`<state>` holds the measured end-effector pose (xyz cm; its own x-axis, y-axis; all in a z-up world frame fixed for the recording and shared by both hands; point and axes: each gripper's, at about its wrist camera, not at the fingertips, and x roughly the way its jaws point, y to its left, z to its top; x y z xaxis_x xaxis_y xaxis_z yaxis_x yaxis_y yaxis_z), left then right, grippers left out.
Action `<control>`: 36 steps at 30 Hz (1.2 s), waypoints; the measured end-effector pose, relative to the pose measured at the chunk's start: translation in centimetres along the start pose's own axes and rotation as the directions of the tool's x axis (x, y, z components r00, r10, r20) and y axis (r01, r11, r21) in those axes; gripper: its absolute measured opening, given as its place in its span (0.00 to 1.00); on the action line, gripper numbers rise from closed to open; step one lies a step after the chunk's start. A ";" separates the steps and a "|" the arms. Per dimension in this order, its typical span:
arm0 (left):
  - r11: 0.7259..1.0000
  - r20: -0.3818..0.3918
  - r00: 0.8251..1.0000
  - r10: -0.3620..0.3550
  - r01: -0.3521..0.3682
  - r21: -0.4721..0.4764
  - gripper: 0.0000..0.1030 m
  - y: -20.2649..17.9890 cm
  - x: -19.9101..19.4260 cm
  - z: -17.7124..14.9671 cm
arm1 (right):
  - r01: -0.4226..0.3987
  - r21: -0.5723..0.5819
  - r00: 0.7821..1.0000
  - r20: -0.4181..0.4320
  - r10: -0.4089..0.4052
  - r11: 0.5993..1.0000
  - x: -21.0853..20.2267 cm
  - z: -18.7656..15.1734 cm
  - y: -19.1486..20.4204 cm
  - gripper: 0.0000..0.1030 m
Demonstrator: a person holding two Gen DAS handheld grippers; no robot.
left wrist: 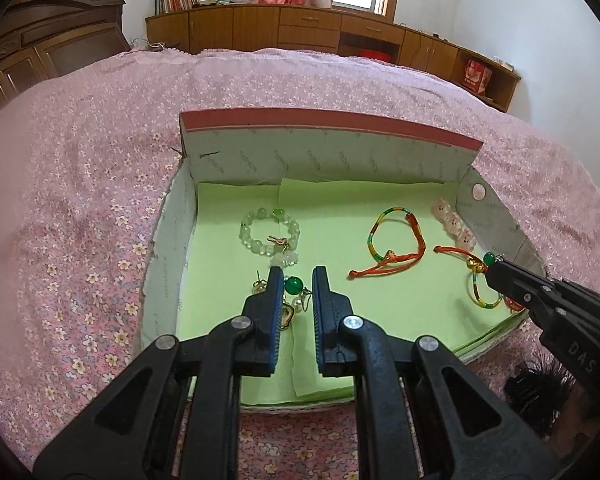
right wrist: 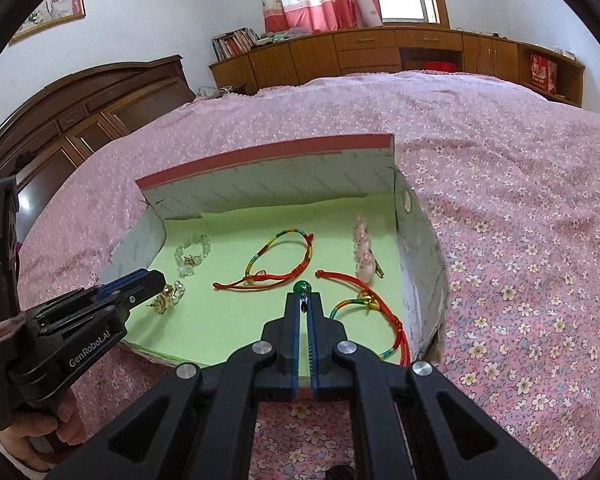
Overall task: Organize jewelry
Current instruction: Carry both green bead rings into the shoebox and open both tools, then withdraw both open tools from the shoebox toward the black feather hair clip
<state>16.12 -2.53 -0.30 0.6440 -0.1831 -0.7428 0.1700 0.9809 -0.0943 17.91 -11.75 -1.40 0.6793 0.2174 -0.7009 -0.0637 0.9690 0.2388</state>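
A cardboard box (left wrist: 332,128) lined with green paper lies on the bed. My left gripper (left wrist: 294,280) is open, its jaws either side of a green-bead earring (left wrist: 294,285) among gold and pearl earrings (right wrist: 168,294) at the box's near left. My right gripper (right wrist: 304,300) is shut on another green-bead earring (right wrist: 302,288), seen also in the left wrist view (left wrist: 489,258), above a rainbow cord bracelet (right wrist: 380,320). A pale green bead bracelet (left wrist: 270,230), a second cord bracelet (left wrist: 396,240) and a pink bead piece (left wrist: 454,224) lie on the paper.
The box's raised lid wall (right wrist: 268,196) stands at the far side. The pink floral bedspread (left wrist: 80,200) surrounds the box. A wooden headboard (right wrist: 80,120) and cabinets (left wrist: 300,28) are beyond. A dark fuzzy thing (left wrist: 536,392) lies by the box's near right corner.
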 end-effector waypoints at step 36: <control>0.986 0.004 0.988 -0.155 0.154 0.063 0.19 -4.5 -7.3 -3.0 | 0.007 0.056 0.994 0.111 -0.013 0.998 -11.5 -2.4 -2.7 0.31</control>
<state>8.37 -5.40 3.56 0.6130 -0.3329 -0.7165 0.3141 0.9348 -0.1657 8.51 -16.62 4.44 0.7570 0.1902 -0.6251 -0.0181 0.9624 0.2709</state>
